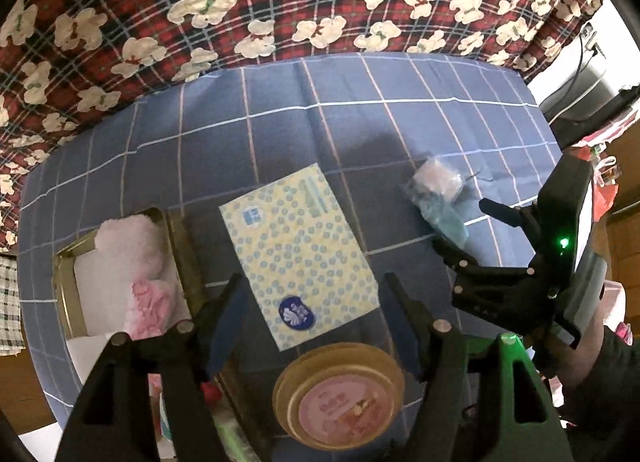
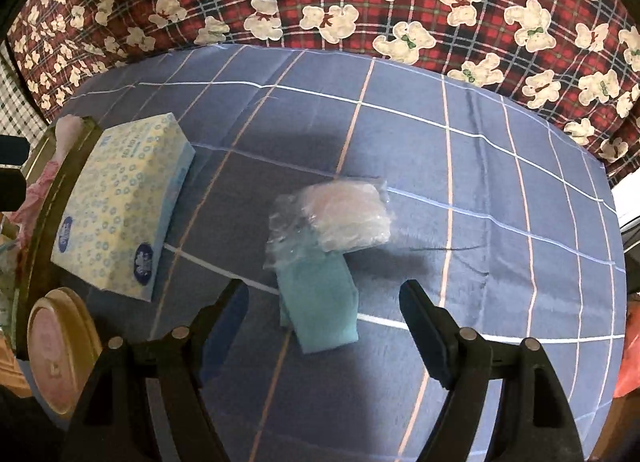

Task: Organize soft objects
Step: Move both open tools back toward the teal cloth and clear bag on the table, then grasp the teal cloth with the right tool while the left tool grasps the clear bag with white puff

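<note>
Blue checked cloth covered the desk. Through the left wrist camera, my left gripper hung jaws spread and empty over the dotted tissue pack, beside a gold tin holding pink towels. Through the right wrist camera, my right gripper stood jaws spread around nothing, above the plastic-wrapped soft bundle.

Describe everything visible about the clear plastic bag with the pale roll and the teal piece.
The crinkled clear plastic bag lies flat on the blue checked cloth, apart from the yellow dotted tissue pack. Its far end holds a pale pinkish-white roll, soft-looking; a flat teal piece sticks out toward the camera. The right claw hangs open above it, not touching. In the left view it lies right of the pack.
</note>
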{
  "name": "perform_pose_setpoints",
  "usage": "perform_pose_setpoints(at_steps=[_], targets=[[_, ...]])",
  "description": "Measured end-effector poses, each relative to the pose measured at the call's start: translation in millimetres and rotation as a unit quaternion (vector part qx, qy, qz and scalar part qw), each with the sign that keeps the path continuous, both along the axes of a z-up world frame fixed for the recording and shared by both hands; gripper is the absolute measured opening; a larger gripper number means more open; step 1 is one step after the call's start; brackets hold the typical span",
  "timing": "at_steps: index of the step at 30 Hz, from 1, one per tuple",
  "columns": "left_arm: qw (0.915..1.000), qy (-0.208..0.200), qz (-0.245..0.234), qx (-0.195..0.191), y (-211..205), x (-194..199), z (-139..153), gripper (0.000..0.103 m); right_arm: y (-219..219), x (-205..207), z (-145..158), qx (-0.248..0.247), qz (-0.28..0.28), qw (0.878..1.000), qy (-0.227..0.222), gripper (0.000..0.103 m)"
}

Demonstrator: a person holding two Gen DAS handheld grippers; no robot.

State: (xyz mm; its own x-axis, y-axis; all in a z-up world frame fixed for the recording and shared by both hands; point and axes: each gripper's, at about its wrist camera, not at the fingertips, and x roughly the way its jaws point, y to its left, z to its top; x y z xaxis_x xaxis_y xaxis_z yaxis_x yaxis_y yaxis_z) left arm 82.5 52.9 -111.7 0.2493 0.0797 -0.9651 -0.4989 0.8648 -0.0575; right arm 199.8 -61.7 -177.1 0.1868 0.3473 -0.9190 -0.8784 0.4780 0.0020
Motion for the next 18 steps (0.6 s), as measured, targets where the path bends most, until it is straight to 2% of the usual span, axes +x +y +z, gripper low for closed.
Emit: perform_pose_setpoints(at_steps=[7,10,12,14,16,18], targets=[[0.9999,0.008,-0.008,-0.003,-1,15,-6,0.068,3,1,-6,0.007,0.006,1.0,-0.002,0.079],[0.9998,0.013,-0.013,-0.002,-1,20,-8,0.068,4,3,-10,0.006,0.005,1.0,0.0,0.07],[0.9998,0.015,-0.015,-0.001,-2,23,-8,0.069,2,5,-13,0.005,0.001,1.0,0.006,0.069],[0.9997,0.016,-0.018,0.0,-3,26,-9,0.07,1,6,-17,0.003,0.003,1.0,0.01,0.054],[0.9996,0.018,-0.021,0.0,-4,29,-11,0.07,-2,7,-21,0.003,0.005,1.0,0.026,0.048],[0.9994,0.021,-0.027,0.0,-6,33,-12,0.07,-4,6,-21,0.002,0.01,1.0,0.022,0.043]])
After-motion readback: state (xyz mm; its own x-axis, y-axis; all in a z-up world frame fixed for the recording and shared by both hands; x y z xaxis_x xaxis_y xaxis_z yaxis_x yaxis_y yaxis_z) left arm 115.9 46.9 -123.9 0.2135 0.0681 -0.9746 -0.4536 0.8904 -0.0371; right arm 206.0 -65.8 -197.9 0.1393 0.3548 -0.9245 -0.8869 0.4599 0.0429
